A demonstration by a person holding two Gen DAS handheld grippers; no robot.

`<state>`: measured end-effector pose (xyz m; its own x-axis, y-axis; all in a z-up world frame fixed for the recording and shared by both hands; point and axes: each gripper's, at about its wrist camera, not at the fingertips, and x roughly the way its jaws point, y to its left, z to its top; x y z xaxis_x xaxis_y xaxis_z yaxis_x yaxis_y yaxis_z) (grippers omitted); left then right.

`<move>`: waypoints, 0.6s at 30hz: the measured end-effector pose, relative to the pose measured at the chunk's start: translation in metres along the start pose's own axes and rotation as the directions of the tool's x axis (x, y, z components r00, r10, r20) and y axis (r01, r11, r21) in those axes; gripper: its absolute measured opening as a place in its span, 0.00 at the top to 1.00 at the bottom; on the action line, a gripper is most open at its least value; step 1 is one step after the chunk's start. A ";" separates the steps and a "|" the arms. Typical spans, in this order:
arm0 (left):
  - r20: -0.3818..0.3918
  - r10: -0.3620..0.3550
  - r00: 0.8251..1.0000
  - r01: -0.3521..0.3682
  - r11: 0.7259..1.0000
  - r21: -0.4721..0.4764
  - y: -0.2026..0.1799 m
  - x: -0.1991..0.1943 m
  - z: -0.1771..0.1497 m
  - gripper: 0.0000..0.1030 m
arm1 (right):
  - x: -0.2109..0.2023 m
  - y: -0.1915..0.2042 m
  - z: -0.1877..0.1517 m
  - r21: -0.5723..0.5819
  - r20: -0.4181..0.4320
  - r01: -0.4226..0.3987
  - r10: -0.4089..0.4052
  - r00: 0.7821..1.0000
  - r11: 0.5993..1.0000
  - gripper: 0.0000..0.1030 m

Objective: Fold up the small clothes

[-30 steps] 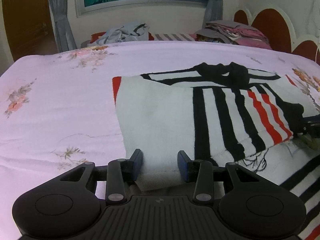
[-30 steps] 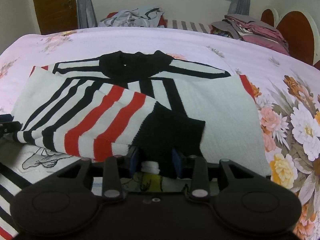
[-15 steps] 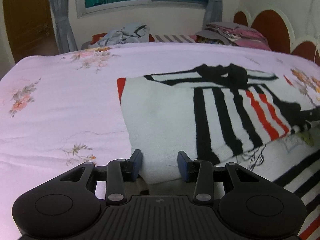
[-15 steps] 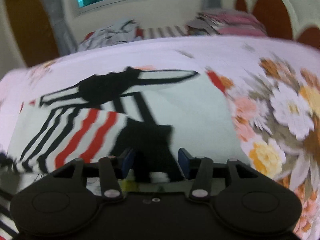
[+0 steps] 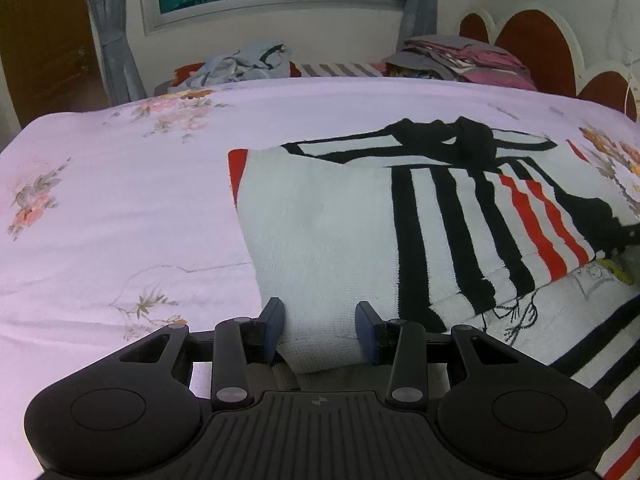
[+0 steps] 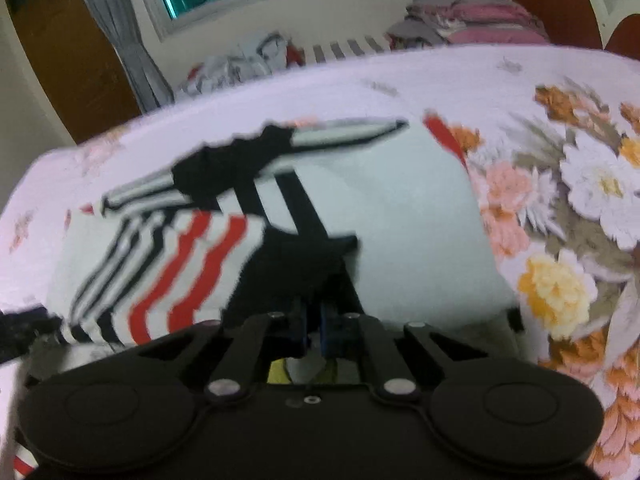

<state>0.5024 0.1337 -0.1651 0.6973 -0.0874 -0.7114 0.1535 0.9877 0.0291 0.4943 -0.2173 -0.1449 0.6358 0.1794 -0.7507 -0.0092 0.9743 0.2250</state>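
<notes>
A white knit sweater (image 5: 332, 216) with black and red stripes lies on the bed, its sleeves folded across the body. My left gripper (image 5: 320, 326) is open, its blue pads either side of the sweater's near white corner without pinching it. In the blurred right wrist view the sweater (image 6: 400, 220) fills the middle, with the striped sleeve and its black cuff (image 6: 292, 268) lying across it. My right gripper (image 6: 313, 330) is shut on the sweater's near edge by the black cuff.
The bed has a lilac floral sheet (image 5: 120, 208). Piles of other clothes (image 5: 240, 64) and folded pink and grey laundry (image 5: 460, 56) lie at the far side under the window. A red headboard (image 5: 532, 44) stands at the right.
My right gripper, open around the black cuff a second ago, has closed on the cloth and swung its view to the right. My left gripper stayed open at the white corner.
</notes>
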 end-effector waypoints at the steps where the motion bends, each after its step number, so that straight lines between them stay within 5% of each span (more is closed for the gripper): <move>1: 0.000 -0.004 1.000 0.004 1.000 0.004 0.000 0.000 0.000 0.61 | 0.001 -0.002 -0.001 0.022 0.004 -0.004 0.004 1.000 1.000 0.94; 13: 0.011 -0.005 1.000 0.005 0.998 0.059 -0.003 0.000 -0.002 0.60 | 0.005 0.020 0.000 -0.049 -0.013 0.099 -0.100 0.995 0.994 0.94; 17: 0.004 0.008 1.000 -0.008 0.998 0.070 -0.006 -0.001 0.000 0.60 | 0.003 0.026 0.001 -0.086 -0.011 0.136 -0.138 0.990 0.987 0.84; 18: 0.006 0.018 1.000 -0.018 0.997 0.078 -0.008 -0.001 0.001 0.49 | 0.000 0.026 0.001 -0.085 -0.010 0.140 -0.142 0.990 0.986 0.79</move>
<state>0.5008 0.1258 -0.1641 0.7043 -0.0709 -0.7063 0.1950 0.9760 0.0965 0.4950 -0.1923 -0.1382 0.6229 0.0410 -0.7812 0.0141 0.9979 0.0636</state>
